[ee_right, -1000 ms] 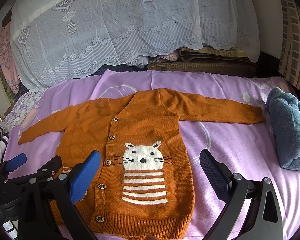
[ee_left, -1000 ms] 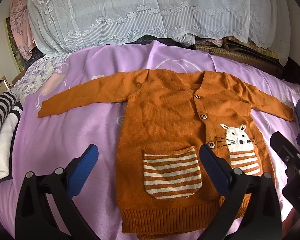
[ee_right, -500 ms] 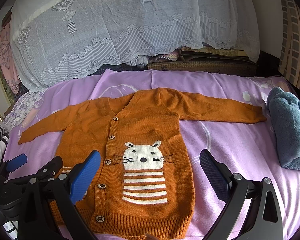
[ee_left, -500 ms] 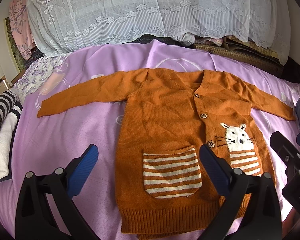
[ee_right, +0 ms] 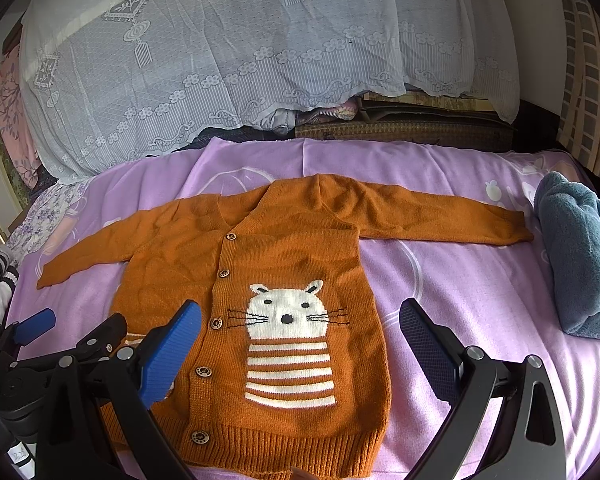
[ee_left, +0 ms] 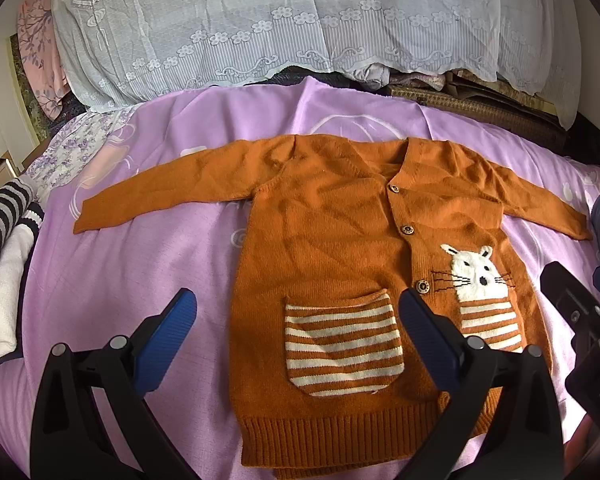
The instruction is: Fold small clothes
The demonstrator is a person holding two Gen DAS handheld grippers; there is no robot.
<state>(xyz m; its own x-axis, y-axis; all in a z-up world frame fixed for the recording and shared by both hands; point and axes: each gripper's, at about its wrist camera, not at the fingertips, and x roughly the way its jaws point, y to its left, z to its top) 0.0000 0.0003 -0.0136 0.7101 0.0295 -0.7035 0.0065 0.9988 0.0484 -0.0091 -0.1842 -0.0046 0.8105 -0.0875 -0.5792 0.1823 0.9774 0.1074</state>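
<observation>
From the left wrist camera, the orange cardigan [ee_left: 331, 248] lay flat and buttoned on the purple bedsheet [ee_left: 140, 264], both sleeves stretched out to left and right. A striped pocket [ee_left: 341, 346] sat on its near left panel, and a white cat face [ee_left: 475, 270] above stripes sat on the right panel. The left gripper [ee_left: 296, 340] hung over the near hem with its blue-padded fingers spread wide and holding nothing; the left pad was over bare sheet, the right pad over the cardigan's buttoned front. A striped black-and-white garment [ee_left: 0, 232] lay at the far left edge, and a white lace cover [ee_left: 284, 16] draped the pile at the far side of the bed. At the right edge a dark piece, probably part of the other gripper, intruded.

From the right wrist camera, the same cardigan [ee_right: 284, 264] filled the middle, cat face [ee_right: 288, 312] toward the lens. The right gripper [ee_right: 300, 344] was likewise wide apart and empty, its left pad above the button row, its right pad over the sheet [ee_right: 459, 280] just beside the cardigan's right edge. A folded blue-grey towel [ee_right: 579, 256] lay at the right, near the right cuff. The left gripper [ee_right: 34, 326] showed at the near left
</observation>
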